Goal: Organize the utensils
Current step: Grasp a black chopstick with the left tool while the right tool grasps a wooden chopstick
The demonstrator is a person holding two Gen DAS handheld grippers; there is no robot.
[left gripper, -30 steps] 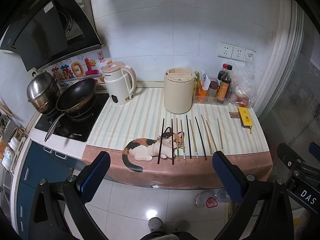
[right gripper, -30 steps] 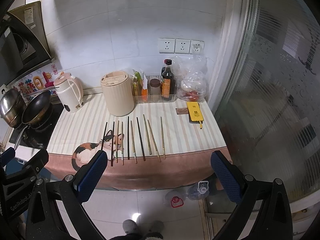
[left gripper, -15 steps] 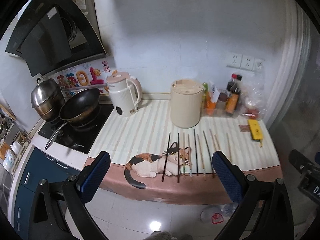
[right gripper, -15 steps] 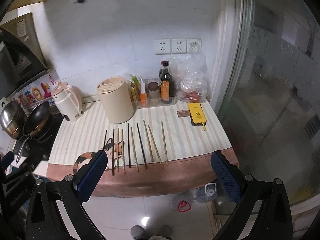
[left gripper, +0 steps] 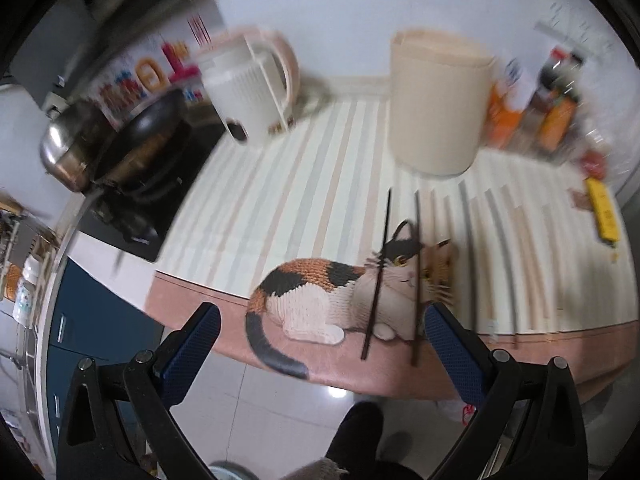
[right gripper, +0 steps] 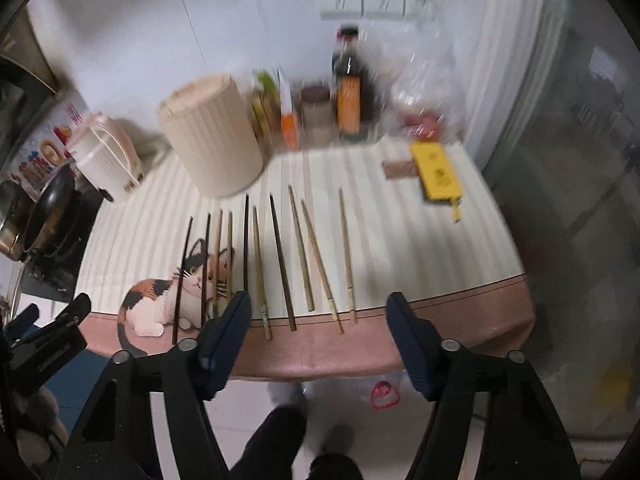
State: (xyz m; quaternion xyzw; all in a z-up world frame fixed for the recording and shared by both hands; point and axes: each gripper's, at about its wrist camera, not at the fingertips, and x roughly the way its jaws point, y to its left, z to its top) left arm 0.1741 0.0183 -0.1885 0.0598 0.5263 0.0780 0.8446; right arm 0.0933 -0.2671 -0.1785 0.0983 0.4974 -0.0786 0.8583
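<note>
Blurred chopsticks (right gripper: pixel 280 264) partly hidden behind closing, empty right gripper (right gripper: pixel 318 312) jaws.

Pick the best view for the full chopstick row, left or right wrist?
Right wrist. It shows the whole row of chopsticks on the mat, dark and pale, end to end. The left wrist view shows two dark ones clearly over the cat print; the rest are blurred streaks to the right.
</note>
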